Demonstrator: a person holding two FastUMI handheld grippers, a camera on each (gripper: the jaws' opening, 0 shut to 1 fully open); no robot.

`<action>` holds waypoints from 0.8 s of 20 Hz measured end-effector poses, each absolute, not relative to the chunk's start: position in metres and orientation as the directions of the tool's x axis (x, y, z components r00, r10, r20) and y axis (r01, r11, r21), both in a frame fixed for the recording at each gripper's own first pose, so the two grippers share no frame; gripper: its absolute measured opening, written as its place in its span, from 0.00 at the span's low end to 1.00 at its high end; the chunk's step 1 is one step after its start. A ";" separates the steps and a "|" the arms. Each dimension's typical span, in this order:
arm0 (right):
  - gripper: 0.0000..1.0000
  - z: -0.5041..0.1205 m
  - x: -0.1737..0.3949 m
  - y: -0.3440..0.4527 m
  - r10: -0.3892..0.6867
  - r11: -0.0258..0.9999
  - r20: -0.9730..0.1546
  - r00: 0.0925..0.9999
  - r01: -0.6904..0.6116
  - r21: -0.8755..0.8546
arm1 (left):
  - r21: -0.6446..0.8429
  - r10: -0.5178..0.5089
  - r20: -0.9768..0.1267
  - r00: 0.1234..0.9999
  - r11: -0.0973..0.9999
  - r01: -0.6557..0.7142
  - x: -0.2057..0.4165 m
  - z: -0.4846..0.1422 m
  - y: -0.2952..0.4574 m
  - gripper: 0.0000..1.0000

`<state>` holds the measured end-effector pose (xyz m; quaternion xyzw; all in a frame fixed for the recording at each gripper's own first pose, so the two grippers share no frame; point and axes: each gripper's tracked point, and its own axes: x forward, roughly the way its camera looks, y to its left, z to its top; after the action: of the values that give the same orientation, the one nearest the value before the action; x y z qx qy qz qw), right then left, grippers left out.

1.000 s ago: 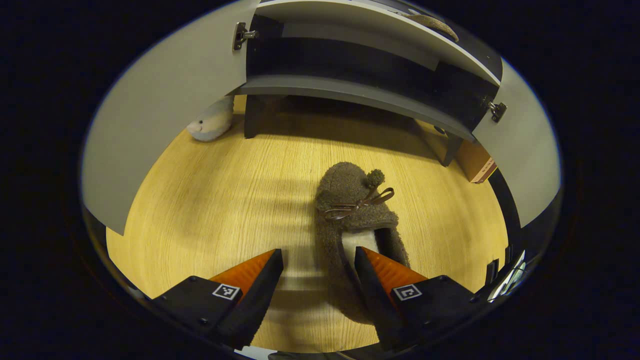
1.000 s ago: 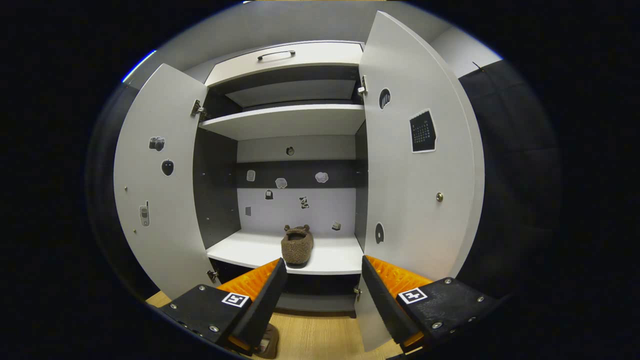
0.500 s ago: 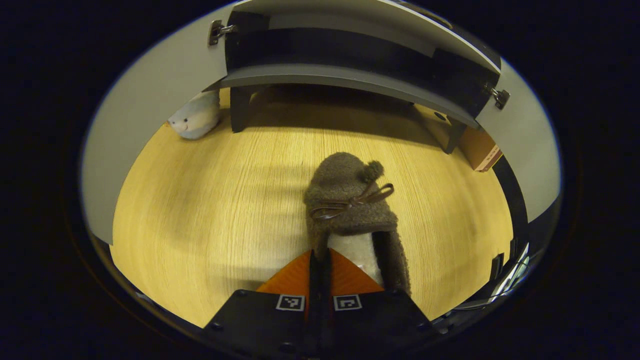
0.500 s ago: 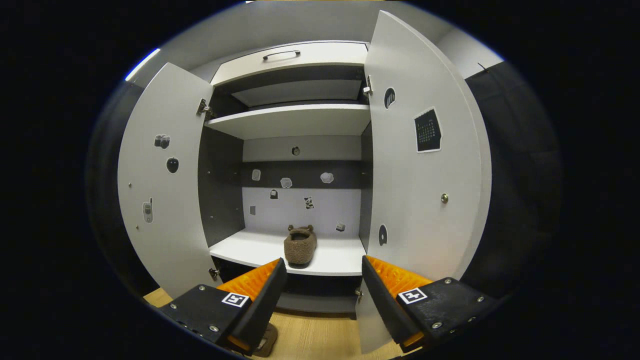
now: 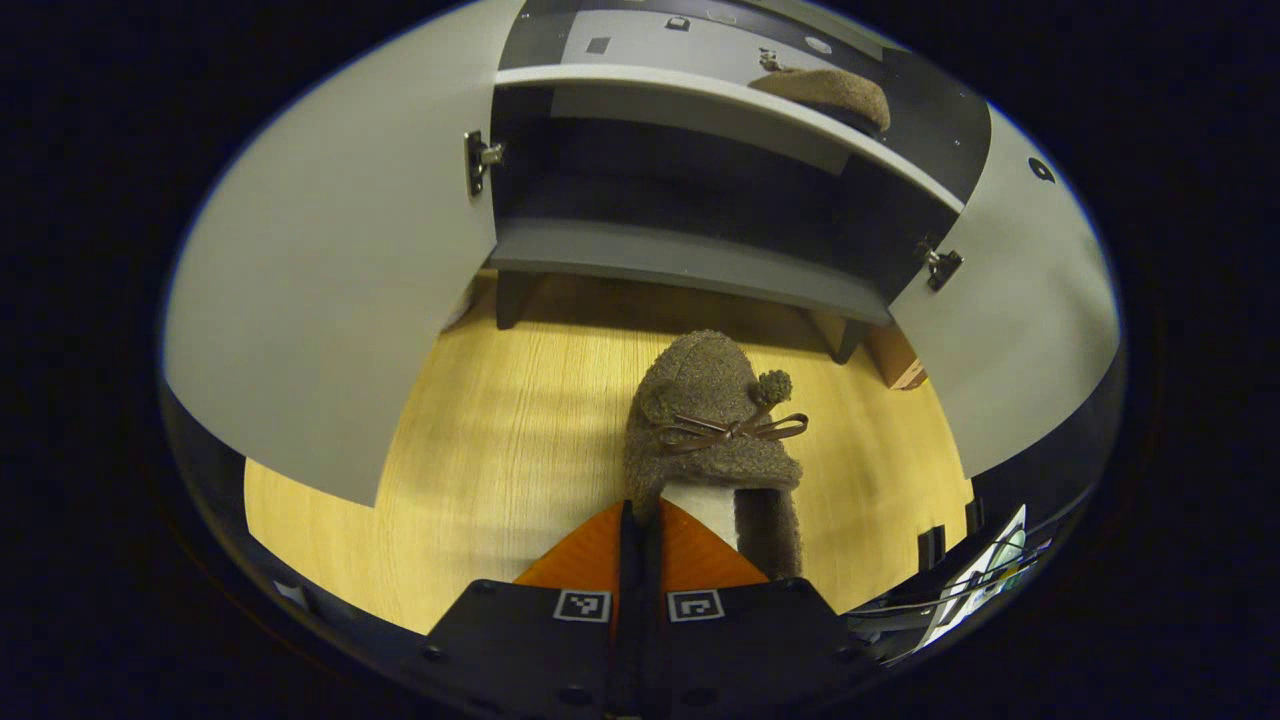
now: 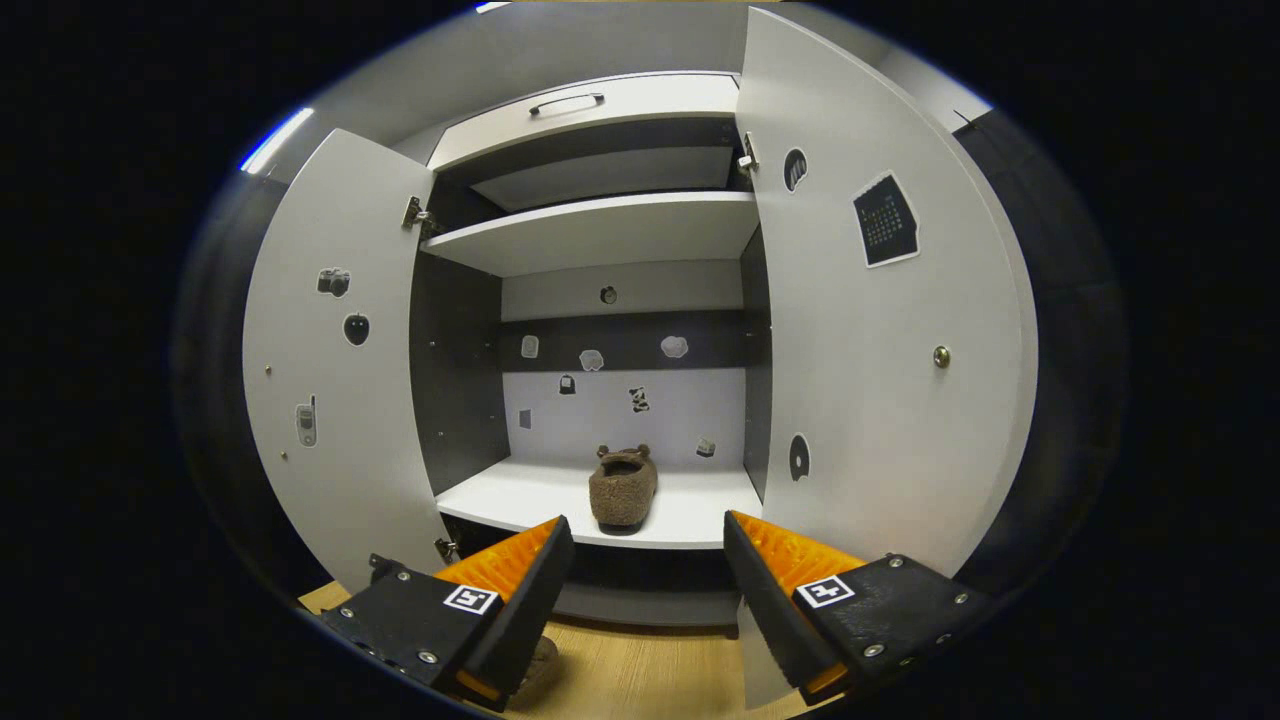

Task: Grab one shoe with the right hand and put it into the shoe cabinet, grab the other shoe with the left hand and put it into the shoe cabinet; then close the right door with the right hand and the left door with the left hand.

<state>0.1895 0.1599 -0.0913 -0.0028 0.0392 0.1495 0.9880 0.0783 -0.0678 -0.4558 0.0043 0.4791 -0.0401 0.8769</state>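
In the left gripper view, a brown fuzzy slipper [image 5: 715,420] with a bow and pompom points toward the shoe cabinet [image 5: 690,265]. My left gripper [image 5: 635,525] is shut on the slipper's left side wall near the heel. The matching slipper [image 6: 622,487] lies on the cabinet's white lower shelf [image 6: 520,495], and in the left gripper view this slipper [image 5: 830,92] is at the top. In the right gripper view, my right gripper [image 6: 645,560] hangs open in front of the cabinet with nothing between its fingers. Both the left door [image 6: 330,370] and the right door [image 6: 880,350] stand wide open.
Light wooden floor [image 5: 500,450] spreads in front of the cabinet. A cardboard box [image 5: 900,370] sits by the cabinet's right leg. Above the shelves is a drawer with a handle [image 6: 567,102]. Small stickers dot the cabinet's back wall and doors.
My left gripper went from open around the slipper's side wall to shut on it, then tilted up toward the cabinet with the slipper. The right gripper only drifted slightly.
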 end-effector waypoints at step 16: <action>0.93 -0.099 0.182 0.160 0.308 0.951 -0.064 0.949 -0.306 0.040 | -0.015 -0.099 -0.556 0.826 0.994 0.109 0.208 -0.213 -0.088 0.07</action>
<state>0.1821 0.1596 -0.0986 0.0149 0.0349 0.1556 0.9871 0.2079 -0.0882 -0.2126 0.0087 0.2903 -0.0544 0.9554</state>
